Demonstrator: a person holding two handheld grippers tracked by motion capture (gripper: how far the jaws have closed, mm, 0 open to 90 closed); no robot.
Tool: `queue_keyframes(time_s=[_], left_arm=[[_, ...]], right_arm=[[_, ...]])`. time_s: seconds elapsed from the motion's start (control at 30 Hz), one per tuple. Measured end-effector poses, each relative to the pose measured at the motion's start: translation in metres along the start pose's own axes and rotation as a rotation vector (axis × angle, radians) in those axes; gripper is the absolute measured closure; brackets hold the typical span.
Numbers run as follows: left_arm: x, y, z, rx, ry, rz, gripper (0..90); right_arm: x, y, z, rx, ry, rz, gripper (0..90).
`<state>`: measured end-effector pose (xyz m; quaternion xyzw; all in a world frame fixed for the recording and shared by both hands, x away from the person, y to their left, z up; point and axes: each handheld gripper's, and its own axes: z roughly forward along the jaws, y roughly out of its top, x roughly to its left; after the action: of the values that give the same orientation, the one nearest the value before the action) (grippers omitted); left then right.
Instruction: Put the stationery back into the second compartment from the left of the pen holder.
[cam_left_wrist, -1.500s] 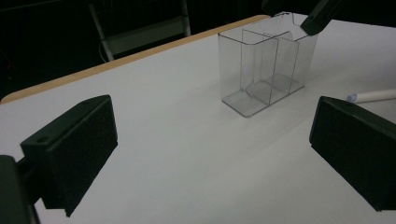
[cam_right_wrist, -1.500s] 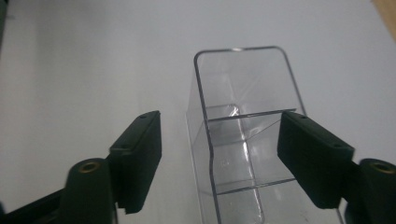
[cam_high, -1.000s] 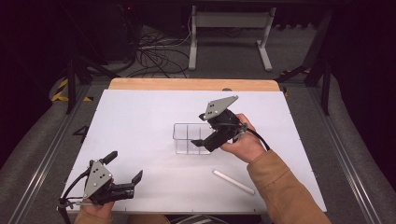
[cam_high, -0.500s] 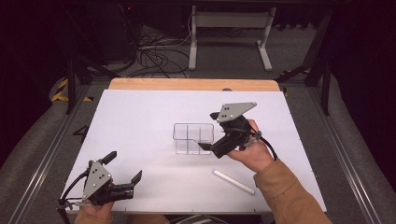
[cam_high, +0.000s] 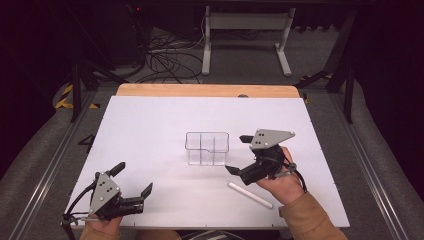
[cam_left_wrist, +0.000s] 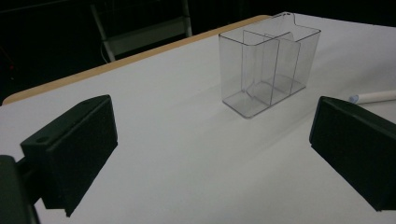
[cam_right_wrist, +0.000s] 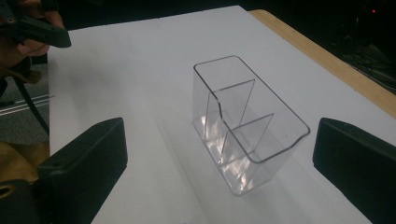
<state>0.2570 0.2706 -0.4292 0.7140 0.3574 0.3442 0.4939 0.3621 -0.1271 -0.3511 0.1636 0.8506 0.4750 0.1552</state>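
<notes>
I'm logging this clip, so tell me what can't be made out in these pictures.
- White stick: what it is; too small in the high view, and the left gripper view's edge and a jaw cut it.
- Clear organizer: its number of compartments; the transparent walls overlap.
- Left claw: its cable's end runs off the high view's bottom edge.
- Right claw: its grip, covered by the hand.

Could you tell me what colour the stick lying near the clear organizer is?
White stick, clearest in the high view.

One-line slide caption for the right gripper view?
Open right gripper faces an empty clear divided organizer upright on the white table.
</notes>
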Motion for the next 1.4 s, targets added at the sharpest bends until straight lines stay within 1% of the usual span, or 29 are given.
queue_keyframes(time_s=[0.1, 0.13, 0.2, 0.3, 0.33, 0.47, 0.57, 0.6, 0.63, 0.67, 0.8, 0.87, 0.9, 0.97, 1.03, 1.17, 1.27, 1.3, 1.4], left_arm=[[-0.001, 0.000, 0.000, 0.003, -0.001, 0.000, 1.7], [0.000, 0.000, 0.000, 0.002, -0.002, 0.001, 1.7], [0.000, 0.000, 0.000, 0.000, 0.000, 0.000, 1.7], [0.000, 0.000, 0.000, 0.001, -0.001, -0.004, 1.7], [0.000, 0.000, 0.000, 0.000, -0.001, 0.000, 1.7], [-0.001, 0.000, 0.000, 0.001, -0.001, 0.002, 1.7], [0.000, 0.000, 0.000, 0.000, -0.002, -0.001, 1.7], [0.000, -0.001, 0.000, 0.000, -0.003, -0.003, 1.7], [0.000, -0.001, 0.001, 0.001, -0.005, 0.000, 1.7], [0.000, 0.000, 0.001, 0.002, -0.005, 0.002, 1.7], [0.000, 0.000, 0.000, 0.000, -0.003, 0.005, 1.8], [0.000, -0.001, 0.000, 0.001, -0.004, -0.001, 1.7], [0.000, -0.001, 0.000, 0.000, -0.005, -0.002, 1.7], [0.000, -0.001, 0.000, 0.002, -0.005, 0.001, 1.7], [0.000, 0.000, 0.000, 0.000, -0.004, 0.001, 1.8], [0.000, 0.000, -0.001, 0.000, -0.005, -0.001, 1.7], [0.000, 0.000, -0.001, 0.001, -0.006, 0.001, 1.7], [0.000, 0.000, 0.000, -0.001, -0.006, 0.000, 1.7], [0.000, 0.000, 0.000, 0.000, -0.007, 0.000, 1.8]], right_arm=[[0.002, -0.006, -0.004, 0.021, 0.002, 0.013, 6.2], [0.003, -0.009, -0.005, 0.028, -0.005, 0.015, 6.4], [0.004, -0.013, -0.007, 0.034, 0.001, 0.018, 6.5], [0.005, -0.021, -0.011, 0.027, 0.003, 0.021, 6.0], [0.005, -0.023, -0.013, 0.020, 0.011, 0.024, 5.8], [0.005, -0.030, -0.018, 0.003, 0.012, 0.014, 4.9], [0.005, -0.036, -0.019, 0.001, 0.015, 0.013, 2.2], [0.004, -0.038, -0.019, 0.007, -0.001, 0.014, 0.0], [0.005, -0.038, -0.018, 0.017, -0.015, 0.013, 0.0], [0.005, -0.038, -0.018, 0.018, -0.015, 0.014, 0.0], [0.003, -0.040, -0.019, 0.015, 0.008, 0.046, 0.0], [0.002, -0.042, -0.019, 0.033, 0.012, 0.062, 0.5], [0.002, -0.043, -0.018, 0.055, 0.028, 0.077, 2.6], [0.002, -0.045, -0.018, 0.066, 0.037, 0.098, 4.3], [0.002, -0.046, -0.017, 0.084, 0.043, 0.107, 5.2], [0.001, -0.052, -0.015, 0.099, 0.068, 0.137, 8.9], [0.001, -0.056, -0.014, 0.116, 0.065, 0.149, 12.1], [0.001, -0.057, -0.014, 0.129, 0.054, 0.148, 13.3], [0.003, -0.060, -0.011, 0.182, 0.020, 0.120, 16.9]])
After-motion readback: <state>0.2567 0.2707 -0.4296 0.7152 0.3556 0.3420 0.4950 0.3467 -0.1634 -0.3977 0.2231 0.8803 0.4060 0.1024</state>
